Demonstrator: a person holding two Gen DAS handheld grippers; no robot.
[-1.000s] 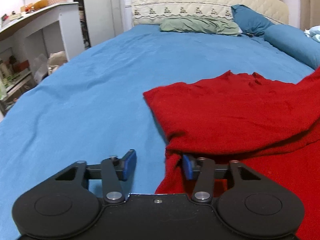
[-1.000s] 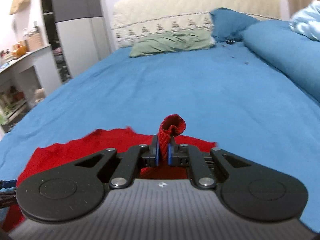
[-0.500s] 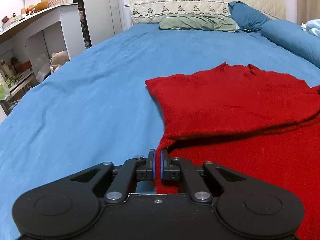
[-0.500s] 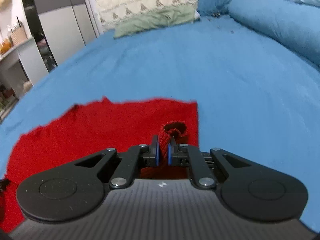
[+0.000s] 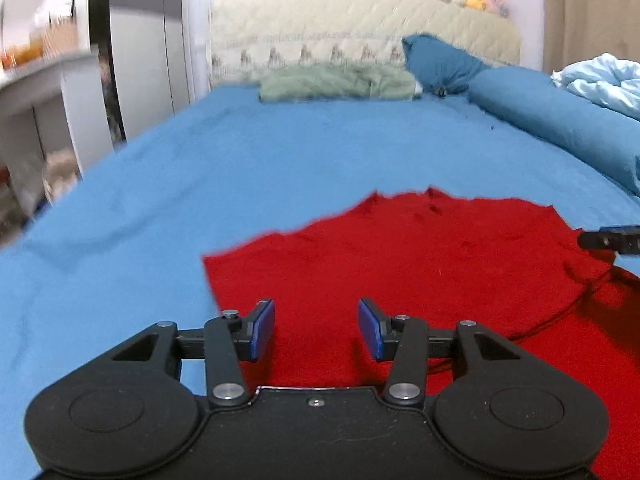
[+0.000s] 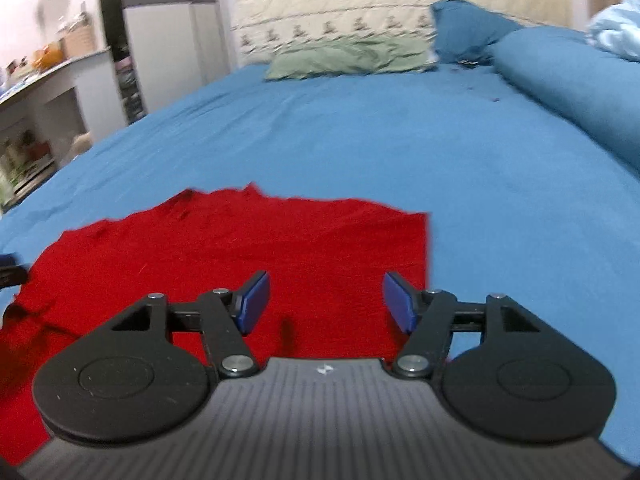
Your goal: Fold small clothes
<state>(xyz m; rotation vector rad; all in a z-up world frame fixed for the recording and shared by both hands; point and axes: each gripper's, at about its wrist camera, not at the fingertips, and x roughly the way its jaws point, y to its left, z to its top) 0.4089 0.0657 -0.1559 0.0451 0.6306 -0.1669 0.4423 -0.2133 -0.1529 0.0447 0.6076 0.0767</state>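
Note:
A red knitted garment (image 5: 420,264) lies flat, folded over itself, on the blue bed sheet (image 5: 160,208). My left gripper (image 5: 316,330) is open and empty, just above the garment's near left part. My right gripper (image 6: 326,304) is open and empty above the garment (image 6: 240,248) near its right edge. The tip of the right gripper shows at the right edge of the left wrist view (image 5: 612,239). The tip of the left gripper shows at the left edge of the right wrist view (image 6: 10,270).
A green pillow (image 5: 336,84) and a dark blue pillow (image 5: 440,64) lie at the headboard (image 5: 360,32). A long blue bolster (image 5: 560,120) and a pale blue quilt (image 5: 600,84) lie on the right. A white desk (image 5: 44,92) and a wardrobe (image 5: 148,40) stand left of the bed.
Both grippers were shut on the red garment's edge half a second ago; both have let go and opened. The garment now lies flat, folded over.

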